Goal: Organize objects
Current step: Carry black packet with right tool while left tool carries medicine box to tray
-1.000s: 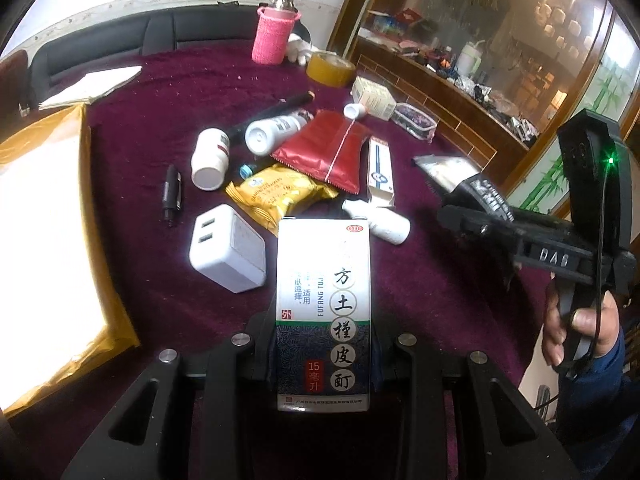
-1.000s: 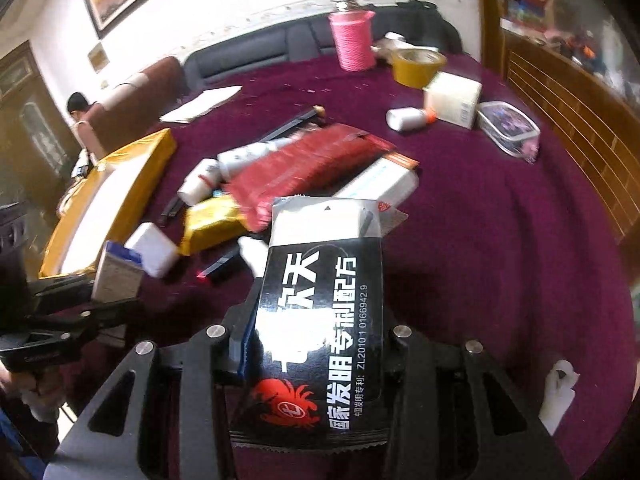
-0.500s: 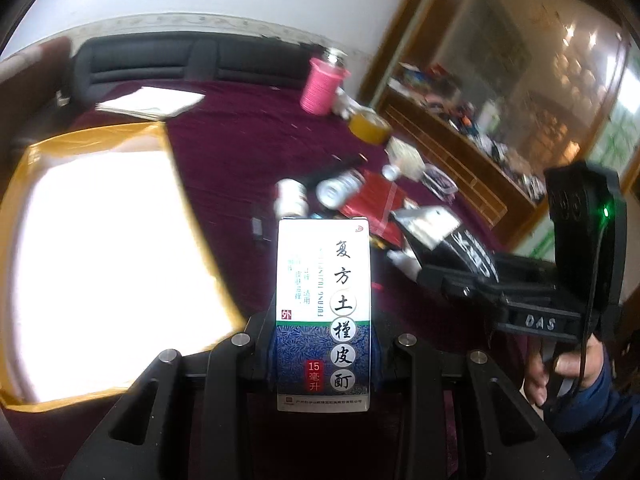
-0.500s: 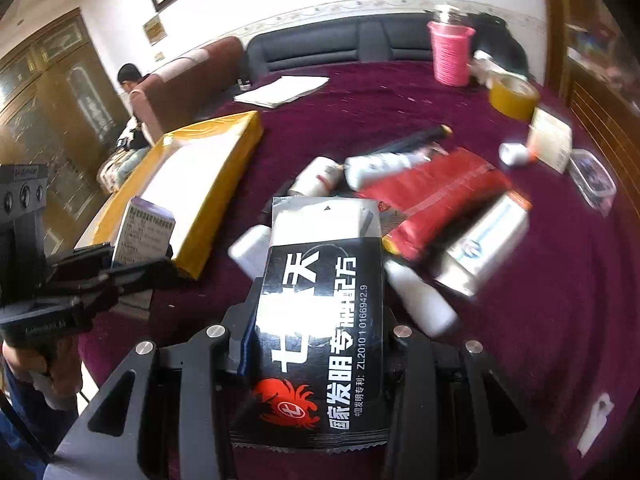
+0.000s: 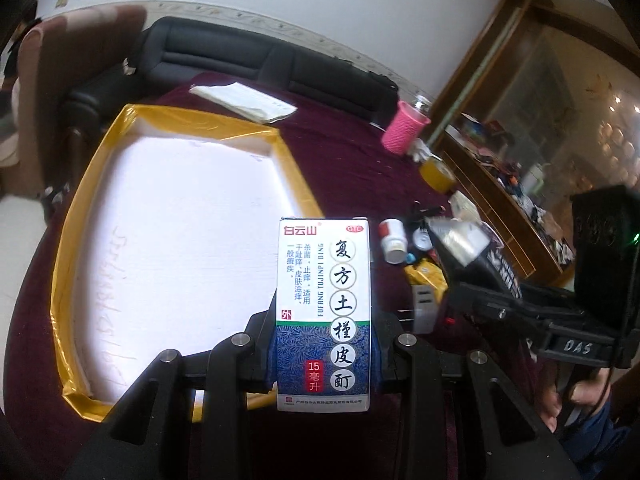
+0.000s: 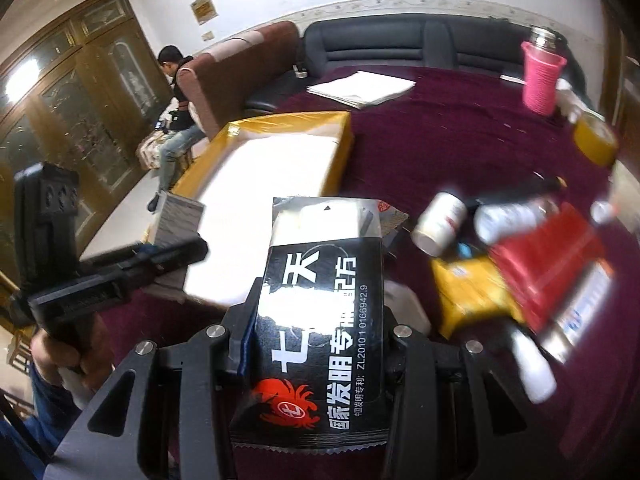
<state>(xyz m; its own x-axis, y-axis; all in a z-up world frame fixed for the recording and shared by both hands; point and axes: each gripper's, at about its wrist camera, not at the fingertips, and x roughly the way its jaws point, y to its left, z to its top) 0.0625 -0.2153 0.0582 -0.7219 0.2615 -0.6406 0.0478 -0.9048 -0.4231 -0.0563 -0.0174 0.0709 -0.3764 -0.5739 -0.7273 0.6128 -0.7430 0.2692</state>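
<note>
A: What lies before you, largest first?

B: The maroon table (image 5: pixel 360 168); on its left, the yellow-rimmed tray (image 5: pixel 296 168); to the right, a clutter of bottles and packets (image 6: pixel 520 264).

A: And your tools?

B: Your left gripper (image 5: pixel 323 344) is clamped on the white-and-blue medicine box (image 5: pixel 323 304), raised at the tray's near right. Your right gripper (image 6: pixel 316 332) is clamped on the black sachet (image 6: pixel 320 320), just right of the tray.
</note>
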